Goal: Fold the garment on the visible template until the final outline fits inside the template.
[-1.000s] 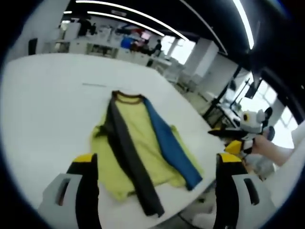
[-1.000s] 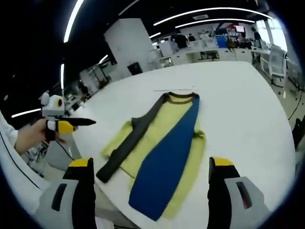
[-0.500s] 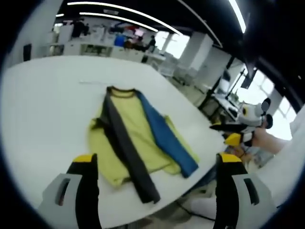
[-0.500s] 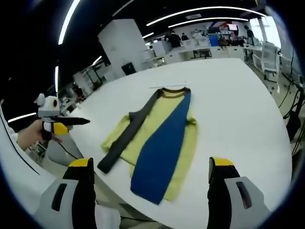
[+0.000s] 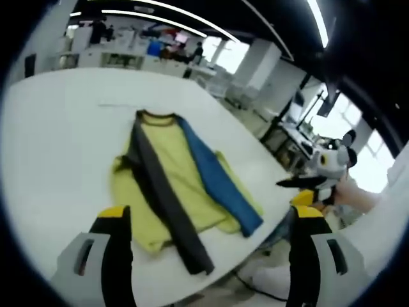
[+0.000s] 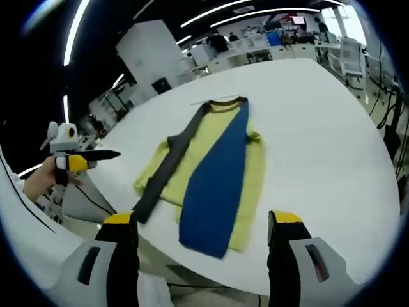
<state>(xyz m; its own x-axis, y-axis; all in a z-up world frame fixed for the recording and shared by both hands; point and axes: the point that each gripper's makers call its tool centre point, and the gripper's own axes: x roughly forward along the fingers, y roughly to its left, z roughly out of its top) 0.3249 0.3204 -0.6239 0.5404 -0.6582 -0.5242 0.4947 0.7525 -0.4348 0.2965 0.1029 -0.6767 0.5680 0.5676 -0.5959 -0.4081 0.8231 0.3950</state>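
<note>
In the left gripper view, the left gripper (image 5: 208,246) hangs above the near edge of a large white table (image 5: 57,121), its two yellow-tipped jaws spread wide with nothing between them; ahead of it lies the garment (image 5: 176,182), a yellow-green long-sleeved shirt spread flat, its brown-trimmed collar (image 5: 156,116) at the far end and its hem toward the near table edge; a dark grey sleeve (image 5: 163,201) is folded in over the left part of the body and runs down past the hem, and a blue sleeve (image 5: 214,185) lies folded in along the right part; at the right of this view, off the table's side, the right gripper (image 5: 313,184) is held in a person's hand (image 5: 348,192), seen side-on, so whether it is open there I cannot tell; far behind are desks, white pillars and ceiling light strips; in the right gripper view, the left gripper (image 6: 80,158) shows at the left in a hand (image 6: 45,182), off the table (image 6: 319,121); the shirt (image 6: 208,163) lies in the middle, grey sleeve (image 6: 167,160) on the left, blue sleeve (image 6: 220,176) on the right reaching close to the near table edge; the right gripper (image 6: 201,252) is at the bottom, jaws wide apart and empty, above the near edge; no writing or template outline can be read on the table.
</note>
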